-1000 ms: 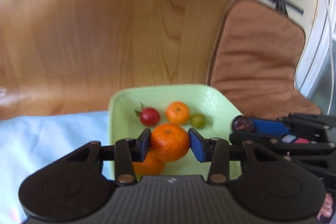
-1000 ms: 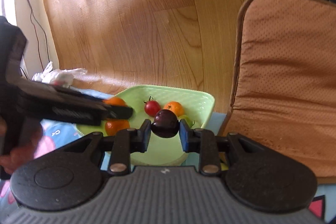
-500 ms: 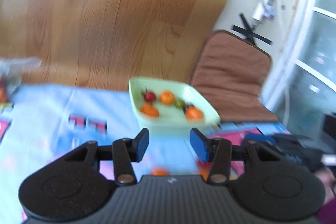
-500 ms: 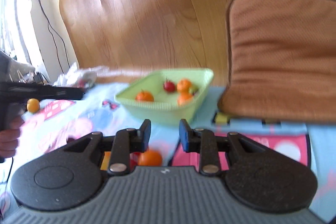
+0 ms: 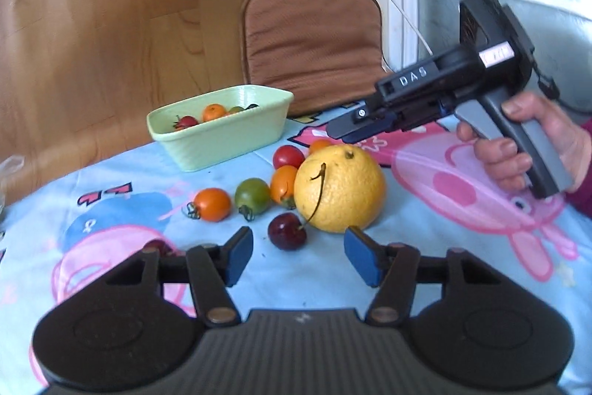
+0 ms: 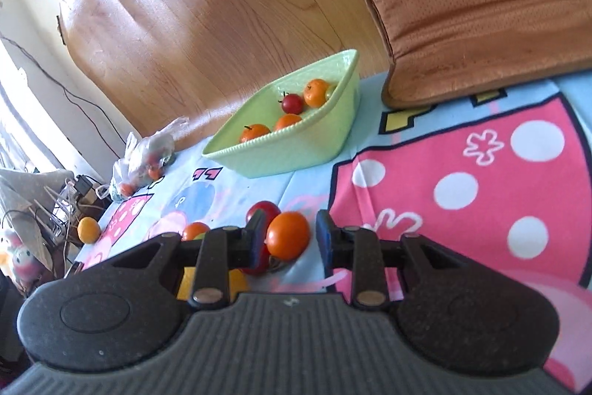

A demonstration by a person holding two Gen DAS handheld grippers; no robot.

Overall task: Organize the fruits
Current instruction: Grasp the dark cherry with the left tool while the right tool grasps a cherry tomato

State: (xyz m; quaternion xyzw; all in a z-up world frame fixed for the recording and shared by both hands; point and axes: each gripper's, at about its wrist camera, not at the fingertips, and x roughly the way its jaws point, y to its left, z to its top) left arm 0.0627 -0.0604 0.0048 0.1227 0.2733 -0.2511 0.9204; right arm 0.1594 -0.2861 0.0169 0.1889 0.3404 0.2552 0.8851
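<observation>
**Grippers above loose fruit on a cartoon tablecloth**

Fingers of the left gripper [image 5: 298, 256], tipped with blue pads [image 5: 238, 256], stand apart and have just been opening; nothing lies between them. Just beyond the gap rests a dark red cherry [image 5: 287, 231], its curved stem leaning on a large yellow citrus fruit [image 5: 339, 188] on its far right. Left of the citrus sit a small orange tomato [image 5: 283, 186], a green tomato [image 5: 253, 195] and a second orange tomato [image 5: 212, 204]; a red tomato [image 5: 288, 156] lies farther off.

Fingers of the right gripper [image 6: 289, 239] stand a narrow gap apart, framing a round orange tomato [image 6: 288, 234]; the left finger lies close against it and the right one shows a clear gap, so no grip is evident. A red tomato [image 6: 263, 208] sits just beyond the left finger. In the left wrist view a person's hand [image 5: 532, 143] holds this gripper's grey handle at the right.

Farther away on the light blue printed tablecloth [image 6: 462, 180] stands a pale green rectangular ribbed dish [image 6: 296, 150] holding small orange and red fruits. A brown padded cushion [image 5: 310, 39] leans behind it, against a wooden panel [image 6: 192, 6].
</observation>
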